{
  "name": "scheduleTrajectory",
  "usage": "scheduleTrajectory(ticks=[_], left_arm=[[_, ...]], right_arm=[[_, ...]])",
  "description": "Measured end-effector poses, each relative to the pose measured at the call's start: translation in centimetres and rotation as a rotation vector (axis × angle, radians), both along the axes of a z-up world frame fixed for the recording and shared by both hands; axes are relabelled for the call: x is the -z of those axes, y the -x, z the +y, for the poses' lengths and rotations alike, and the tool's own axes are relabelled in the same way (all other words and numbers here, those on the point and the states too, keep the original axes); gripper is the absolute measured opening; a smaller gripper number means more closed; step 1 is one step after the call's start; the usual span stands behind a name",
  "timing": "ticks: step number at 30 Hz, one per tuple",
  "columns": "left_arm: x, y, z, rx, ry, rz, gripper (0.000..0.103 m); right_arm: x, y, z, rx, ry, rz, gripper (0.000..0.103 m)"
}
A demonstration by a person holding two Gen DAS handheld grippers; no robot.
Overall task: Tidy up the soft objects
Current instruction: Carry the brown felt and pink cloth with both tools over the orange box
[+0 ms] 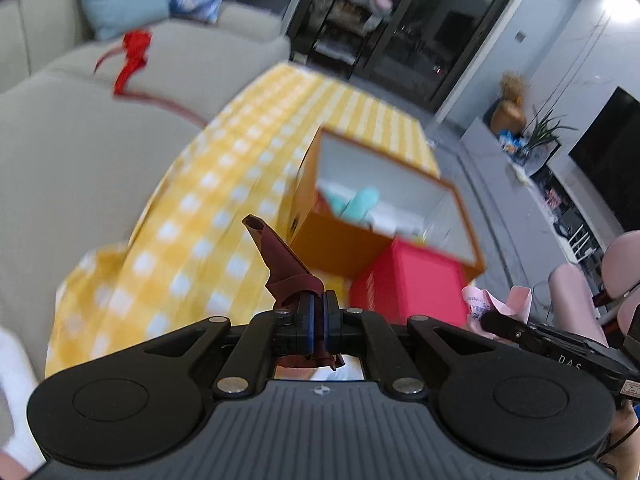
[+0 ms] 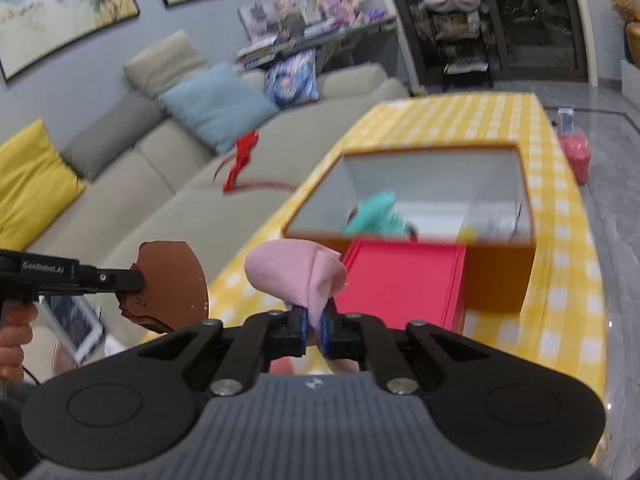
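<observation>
1. My left claw [image 1: 319, 300] was clenched on a dark red cloth [image 1: 280, 256], my right claw [image 2: 316, 316] on a pink cloth [image 2: 298, 272], both held near the orange box [image 2: 496, 276] on the yellow checked table [image 2: 560, 308].
2. I judged both pinches to be thin corner holds; either cloth could slip out before reaching the box.
3. Only my right view showed the dark red cloth's hanging bulk at the left; only my left view showed the print on the pink cloth.

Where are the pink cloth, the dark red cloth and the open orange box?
pink cloth [image 2: 296, 270], right wrist view, its bunched top fold.
dark red cloth [image 1: 280, 256], left wrist view, its upright strip.
open orange box [image 2: 496, 280], right wrist view, its near outer wall.
</observation>
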State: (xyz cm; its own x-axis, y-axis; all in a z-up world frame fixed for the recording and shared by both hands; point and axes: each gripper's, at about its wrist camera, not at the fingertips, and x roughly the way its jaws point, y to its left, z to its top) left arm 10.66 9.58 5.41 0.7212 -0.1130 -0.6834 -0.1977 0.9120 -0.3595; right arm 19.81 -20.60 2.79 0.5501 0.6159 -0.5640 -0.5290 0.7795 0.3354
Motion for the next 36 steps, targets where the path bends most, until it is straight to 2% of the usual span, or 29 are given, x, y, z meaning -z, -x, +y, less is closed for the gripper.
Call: scheduleTrajectory(ticks=[4,8,11,15,20,24,26,29,36], left_arm=[[-2.8,-3.2,-1.4,0.014,-0.039,-0.067,0.004],[-4.5,-7.5,-2.9,0.039,-0.063,-0.091,0.004],[-4.8,-11.2,-4.2,0.064,-0.091,-0.092,0.004],[-3.9,-16.2,-5.6,0.114,-0.125,-0.073,0.004],[-1.6,-23.3,-8.5,0.177,-0.199,0.007,0.004],[1.8,-27.4,-9.7,0.214,-0.181,0.036,0.004],[3.9,-29.4,-10.3,0.236,-0.170,0.077,0.004],[6.9,-31.3,-11.6,0.258,-0.216,0.195,0.004],[10.5,-32.9,-13.1,0.276,-0.248,0.235,0.005]], right_arm=[[-2.1,-3.9,-0.2,0.039,-0.012,-0.016,0.004],[-2.8,-8.9,0.4,0.099,0.000,-0.006,0.004],[-2.5,-12.4,0.4,0.126,0.002,0.002,0.004],[-1.0,-16.4,0.4,0.127,0.024,0.007,0.004],[2.2,-20.1,1.2,0.114,0.078,0.056,0.004],[4.8,-21.2,2.3,0.087,0.126,0.099,0.004],[5.7,-21.7,3.0,0.072,0.149,0.110,0.004],[7.0,-22.0,3.4,0.059,0.148,0.137,0.004],[8.6,-22.2,4.0,0.053,0.200,0.165,0.006]])
